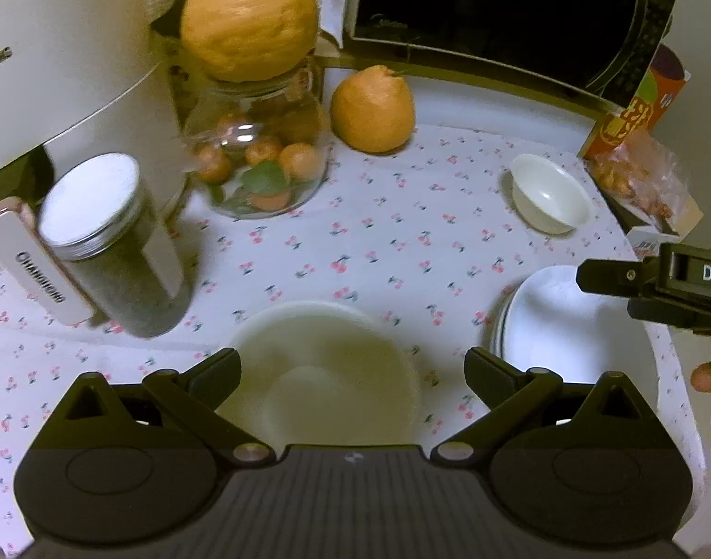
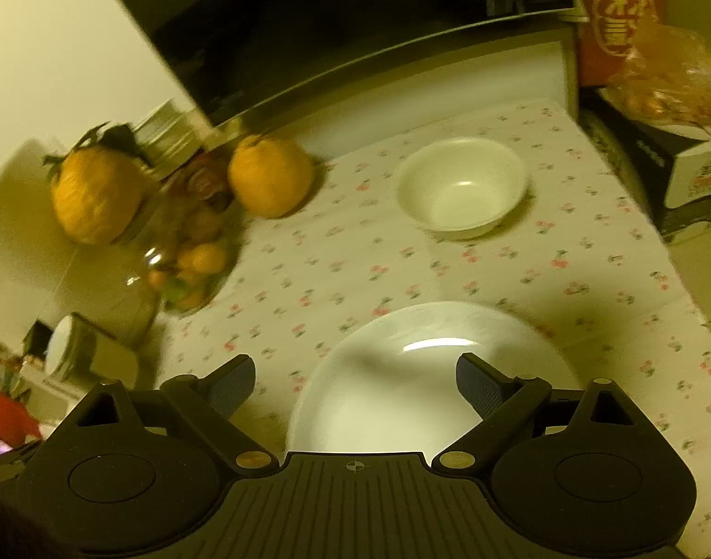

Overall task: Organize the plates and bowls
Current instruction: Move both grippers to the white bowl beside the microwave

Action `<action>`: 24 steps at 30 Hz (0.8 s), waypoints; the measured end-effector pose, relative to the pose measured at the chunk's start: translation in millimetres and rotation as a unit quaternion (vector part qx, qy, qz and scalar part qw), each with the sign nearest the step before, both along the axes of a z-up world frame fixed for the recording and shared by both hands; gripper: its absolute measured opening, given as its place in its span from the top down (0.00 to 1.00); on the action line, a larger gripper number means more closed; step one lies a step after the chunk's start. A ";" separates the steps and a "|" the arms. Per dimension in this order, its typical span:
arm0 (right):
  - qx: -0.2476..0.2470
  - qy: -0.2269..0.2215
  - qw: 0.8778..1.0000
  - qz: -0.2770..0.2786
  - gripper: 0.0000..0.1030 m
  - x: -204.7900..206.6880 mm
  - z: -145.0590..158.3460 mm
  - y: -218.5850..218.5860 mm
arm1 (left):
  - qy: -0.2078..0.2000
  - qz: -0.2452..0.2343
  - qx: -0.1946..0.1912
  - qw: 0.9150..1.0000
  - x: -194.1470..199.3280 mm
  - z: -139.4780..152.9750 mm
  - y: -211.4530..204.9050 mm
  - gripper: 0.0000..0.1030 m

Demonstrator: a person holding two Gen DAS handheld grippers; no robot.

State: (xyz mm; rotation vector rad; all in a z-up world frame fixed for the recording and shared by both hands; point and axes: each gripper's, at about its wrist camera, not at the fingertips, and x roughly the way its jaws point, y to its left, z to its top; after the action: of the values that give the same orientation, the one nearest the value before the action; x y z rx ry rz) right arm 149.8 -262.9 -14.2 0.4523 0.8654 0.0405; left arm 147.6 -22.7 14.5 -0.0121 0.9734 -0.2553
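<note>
Both the left tool (image 1: 353, 370) and right tool (image 2: 355, 379) gape empty; pink case (image 1: 38, 263) reads "CHANGHONG".

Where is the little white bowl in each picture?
Left wrist view: small white bowl at the right, far side of the cherry cloth, beyond the plates.
Right wrist view: small white bowl upper middle, beyond the plates.
Shared landmark: the loose orange fruit, left of it.

The black gripper body is hiding the near rim of the large white bowl (image 1: 322, 363); the frame's edge is cutting off the black-fronted microwave oven (image 1: 495, 14).
</note>
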 end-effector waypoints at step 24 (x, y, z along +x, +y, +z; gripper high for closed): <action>0.039 -0.014 0.995 -0.095 0.08 35.3 -38.8 -106.5 | -0.011 -0.005 -0.046 0.999 63.5 -24.3 -88.3 0.01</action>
State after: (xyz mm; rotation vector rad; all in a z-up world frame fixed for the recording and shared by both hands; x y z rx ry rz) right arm 185.1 -369.4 -53.0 0.6050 0.7916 -0.0947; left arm 211.2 -110.9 -9.7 -0.0881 0.9397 -0.3086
